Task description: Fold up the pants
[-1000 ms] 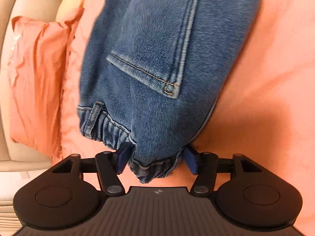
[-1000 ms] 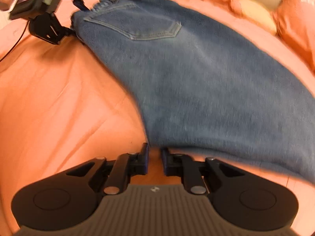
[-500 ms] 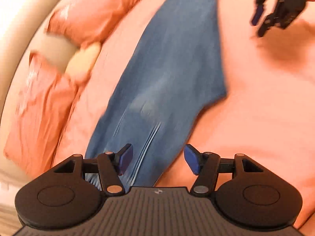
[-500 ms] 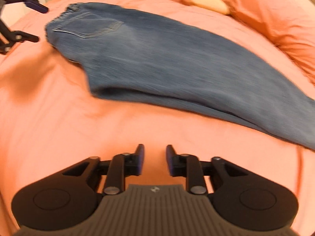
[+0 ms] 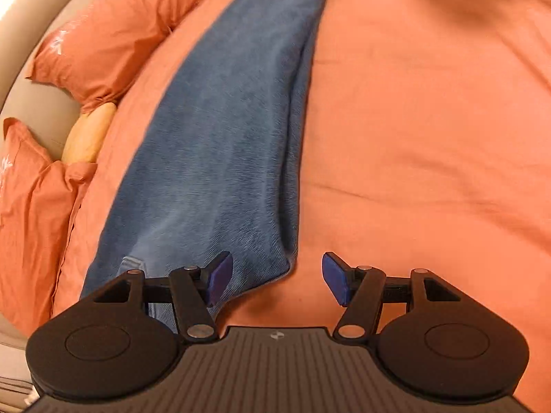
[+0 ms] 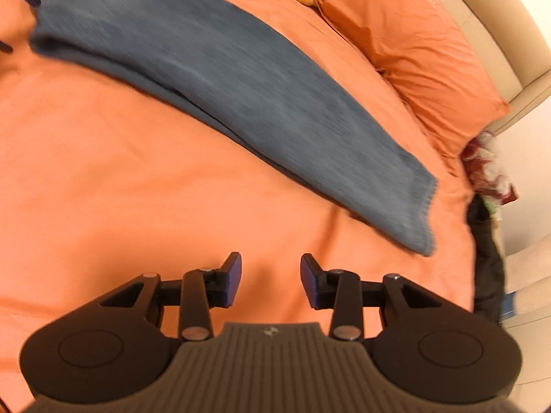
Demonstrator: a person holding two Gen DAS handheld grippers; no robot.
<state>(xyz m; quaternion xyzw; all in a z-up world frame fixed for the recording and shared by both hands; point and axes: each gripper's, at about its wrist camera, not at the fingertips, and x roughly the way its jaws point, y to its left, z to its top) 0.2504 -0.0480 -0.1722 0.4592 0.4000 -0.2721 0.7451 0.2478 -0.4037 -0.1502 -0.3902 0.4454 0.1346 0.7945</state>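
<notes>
Blue jeans [image 5: 220, 144] lie folded lengthwise, one leg on the other, stretched along the orange bedsheet [image 5: 430, 144]. In the left wrist view their near end reaches under my left gripper [image 5: 273, 278], which is open; its left pad hovers over the denim and nothing is gripped. In the right wrist view the jeans [image 6: 241, 79] run from upper left to the frayed hem [image 6: 425, 213] at the right. My right gripper [image 6: 270, 280] hangs over bare sheet, well short of the jeans, its jaws opening with nothing between them.
Orange pillows [image 5: 113, 31] and a yellow cushion [image 5: 87, 134] line the beige headboard [image 5: 41, 103]. Another orange pillow [image 6: 413, 48] lies by the hem. A dark garment [image 6: 485, 258] hangs off the bed's right edge. Broad sheet spreads beside the jeans.
My left gripper left the waistband and swung along the jeans, staying open. My right gripper let go of the denim, opened, and drew back over bare sheet toward the hem end.
</notes>
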